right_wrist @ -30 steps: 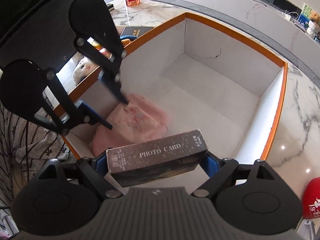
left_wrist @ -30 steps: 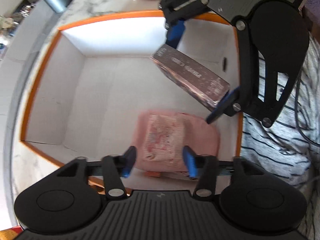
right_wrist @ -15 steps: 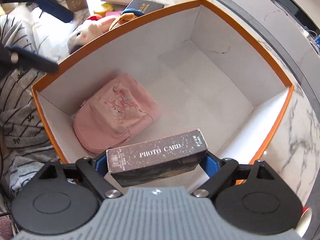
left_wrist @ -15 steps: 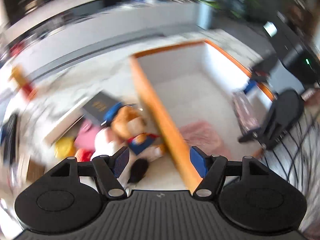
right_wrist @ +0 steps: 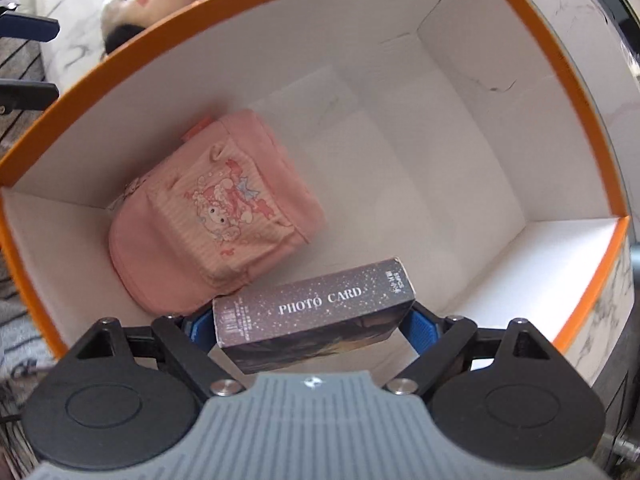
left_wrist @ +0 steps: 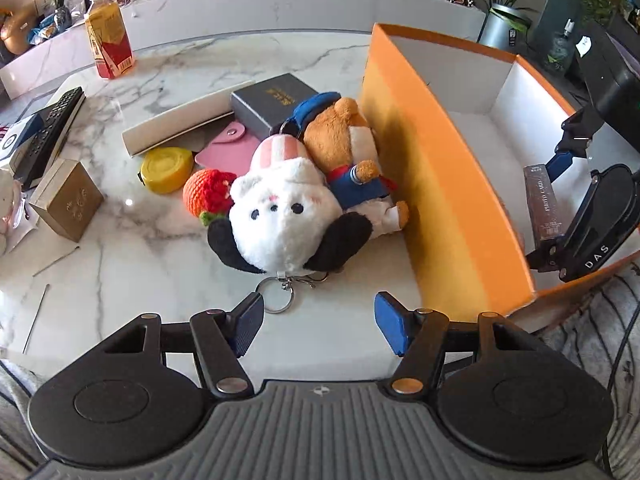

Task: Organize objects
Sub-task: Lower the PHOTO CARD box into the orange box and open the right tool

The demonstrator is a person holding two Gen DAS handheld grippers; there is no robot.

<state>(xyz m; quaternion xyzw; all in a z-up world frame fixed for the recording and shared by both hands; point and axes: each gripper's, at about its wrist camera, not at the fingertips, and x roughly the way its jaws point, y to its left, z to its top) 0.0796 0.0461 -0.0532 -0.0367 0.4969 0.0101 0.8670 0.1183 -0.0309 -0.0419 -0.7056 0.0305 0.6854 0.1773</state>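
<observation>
Now, orange box (right_wrist: 576,128) sits on marble table (left_wrist: 132,236), pink pouch (right_wrist: 208,216) already inside. Right tool (right_wrist: 312,328) clamped on photo card box (right_wrist: 316,308), low inside near the pouch: set it flat beside the pouch, then release. Left tool (left_wrist: 316,328) has just been closing a little, jaws apart and empty, over white plush keychain (left_wrist: 280,220), likely next pick.

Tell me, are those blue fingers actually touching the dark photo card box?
Touching. In the right wrist view, the right gripper has a blue finger pressed against each end of the photo card box, holding it above the orange box.
</observation>
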